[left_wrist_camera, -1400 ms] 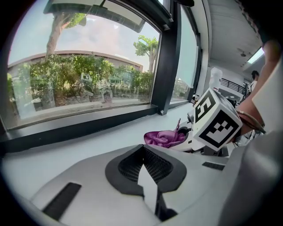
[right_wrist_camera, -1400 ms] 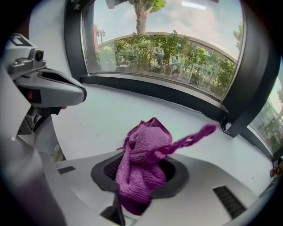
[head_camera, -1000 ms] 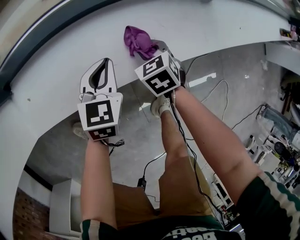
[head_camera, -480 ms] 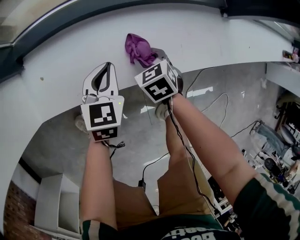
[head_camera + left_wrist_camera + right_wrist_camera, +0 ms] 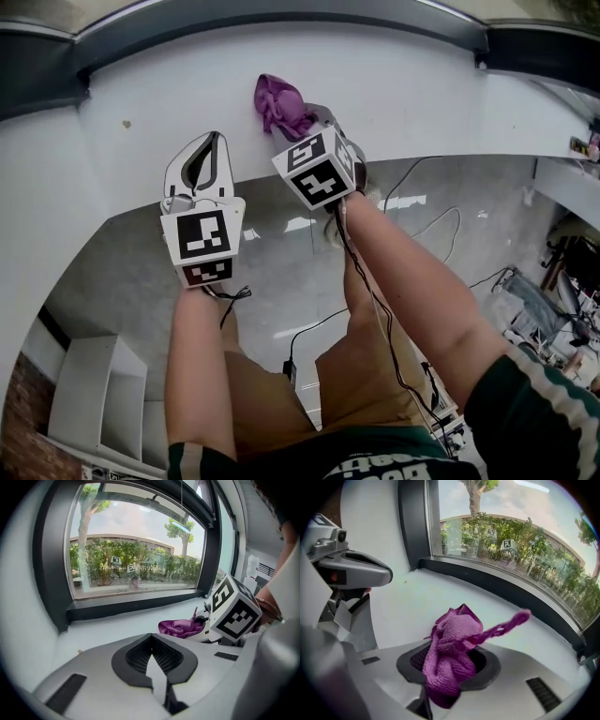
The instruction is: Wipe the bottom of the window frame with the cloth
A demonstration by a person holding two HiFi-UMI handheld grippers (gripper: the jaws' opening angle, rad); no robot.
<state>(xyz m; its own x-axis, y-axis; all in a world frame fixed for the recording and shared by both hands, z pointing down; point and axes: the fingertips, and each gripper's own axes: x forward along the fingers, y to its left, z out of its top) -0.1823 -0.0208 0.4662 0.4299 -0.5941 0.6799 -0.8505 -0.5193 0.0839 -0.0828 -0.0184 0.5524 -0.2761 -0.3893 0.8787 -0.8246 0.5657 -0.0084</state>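
Observation:
A crumpled purple cloth is pinched in my right gripper, which is shut on it just above the white sill. One twisted corner of the cloth sticks out toward the glass. The dark bottom rail of the window frame runs along the far edge of the sill, a short way beyond the cloth. My left gripper hovers over the sill to the left of the right one, shut with nothing between its pads.
The dark upright of the frame stands at the left of the pane. Below the sill lie a grey floor with loose cables, a white shelf unit at lower left and clutter at the right.
The view has tilted up, so more of the dark frame shows along the top. Both grippers keep nearly the same places over the sill, the cloth still held.

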